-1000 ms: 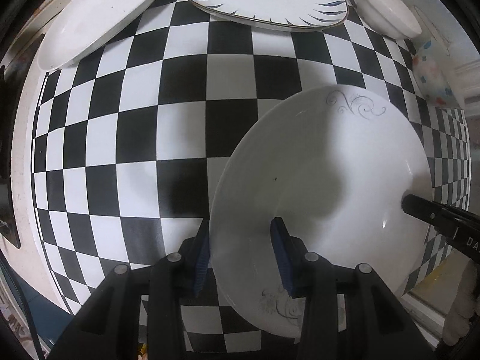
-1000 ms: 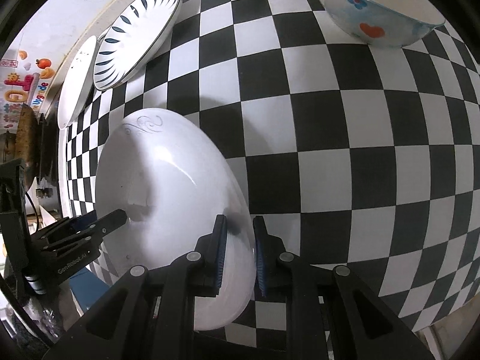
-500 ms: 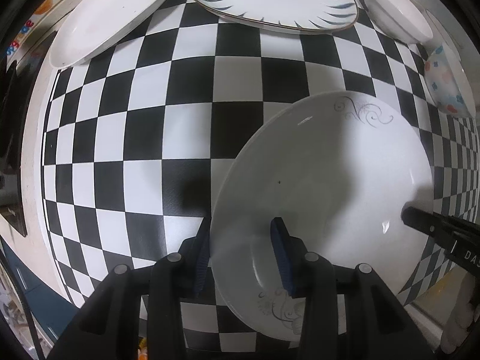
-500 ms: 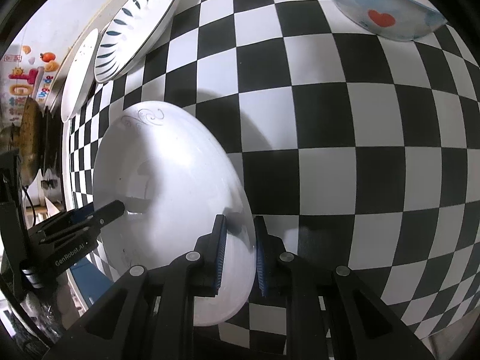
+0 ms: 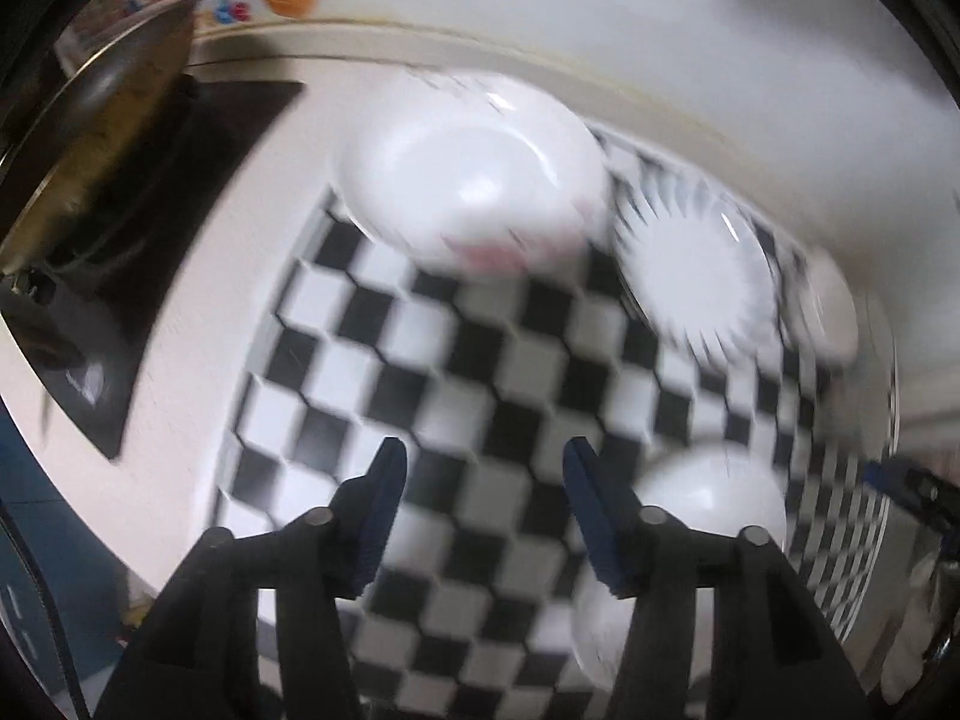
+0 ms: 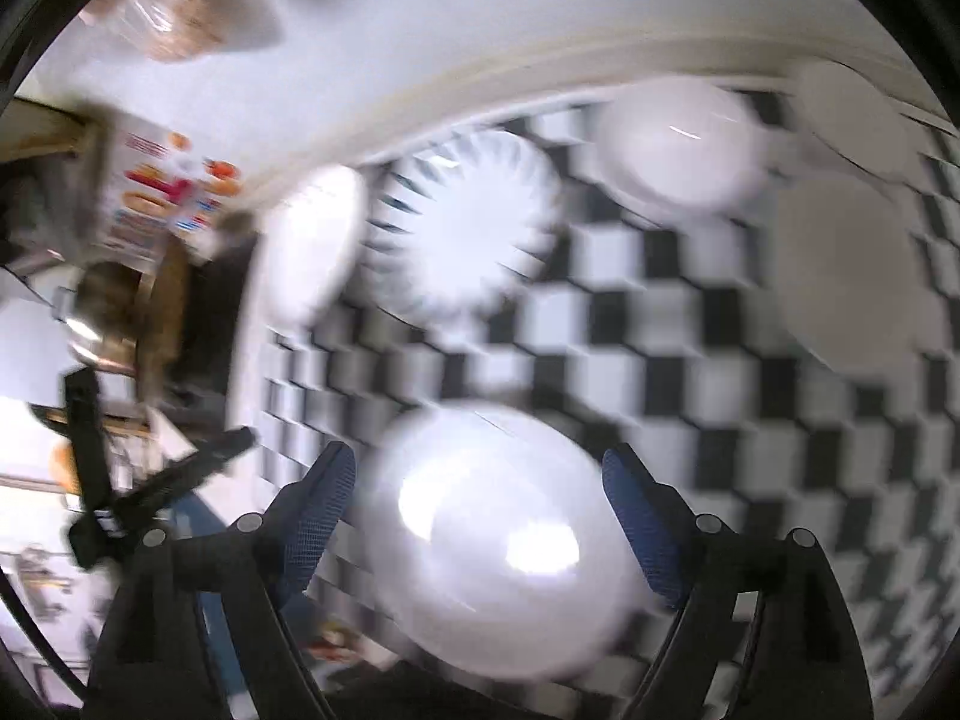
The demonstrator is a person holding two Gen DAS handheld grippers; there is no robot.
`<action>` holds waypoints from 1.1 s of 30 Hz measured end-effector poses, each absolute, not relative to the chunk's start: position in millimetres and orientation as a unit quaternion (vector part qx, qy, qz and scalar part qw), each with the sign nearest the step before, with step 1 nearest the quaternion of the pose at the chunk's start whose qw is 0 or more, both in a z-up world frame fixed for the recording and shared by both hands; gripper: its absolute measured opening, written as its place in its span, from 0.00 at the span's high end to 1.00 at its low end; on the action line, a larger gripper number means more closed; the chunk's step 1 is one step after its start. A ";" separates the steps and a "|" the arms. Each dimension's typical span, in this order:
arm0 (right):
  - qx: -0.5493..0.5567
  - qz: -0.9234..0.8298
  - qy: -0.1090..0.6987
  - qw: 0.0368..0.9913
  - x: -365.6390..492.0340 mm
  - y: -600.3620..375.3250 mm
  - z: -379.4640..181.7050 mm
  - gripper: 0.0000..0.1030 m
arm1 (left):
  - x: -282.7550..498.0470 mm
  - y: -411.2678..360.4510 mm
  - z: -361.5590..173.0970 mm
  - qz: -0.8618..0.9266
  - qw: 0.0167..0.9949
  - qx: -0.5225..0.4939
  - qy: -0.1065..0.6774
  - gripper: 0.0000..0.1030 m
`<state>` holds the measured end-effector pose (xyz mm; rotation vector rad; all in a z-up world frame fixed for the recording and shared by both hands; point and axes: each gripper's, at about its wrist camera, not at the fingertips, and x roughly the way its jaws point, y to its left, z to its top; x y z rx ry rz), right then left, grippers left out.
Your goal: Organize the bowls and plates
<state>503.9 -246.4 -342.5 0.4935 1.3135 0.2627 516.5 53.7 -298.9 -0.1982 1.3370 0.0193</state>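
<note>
Plates are the matter here, and the large plain white ceramic plate (image 5: 708,504) has just been let go: in the left wrist view the left hand-held gripper (image 5: 480,516), clamped on its rim a second ago, is opening its jaws with nothing between them, only the black-and-white chequered worktop (image 5: 456,372) below. That plate is lying flat on the chequered worktop, just right of the gripper, while a second white plate (image 5: 474,180) and a white plate with dark blue petal strokes (image 5: 690,276) are sitting at the worktop's far edge.

In the right wrist view the right hand-held gripper (image 6: 480,516) is likewise opening, its blue pads standing clear of the released plate (image 6: 498,540) beneath. Both views are blurring as the grippers are lifting away, so this placement looks finished.
</note>
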 end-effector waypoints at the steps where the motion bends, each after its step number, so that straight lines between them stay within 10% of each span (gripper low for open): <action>1: 0.225 0.128 0.609 0.750 520.6 -233.4 -342.0 0.16 | 524.8 66.8 -302.7 0.014 0.781 -0.098 0.617 0.49; 15: 0.078 0.186 0.640 0.741 757.1 -66.8 -405.2 0.32 | 665.1 160.5 -387.7 0.024 0.737 -0.177 0.652 0.49; 29: 0.082 0.203 0.691 0.689 801.0 -56.3 -466.1 0.47 | 686.3 138.5 -409.5 0.002 0.729 -0.148 0.669 0.51; 33: 0.072 0.202 0.695 0.686 797.0 -51.5 -469.9 0.74 | 685.8 136.3 -407.6 0.017 0.735 -0.147 0.662 0.64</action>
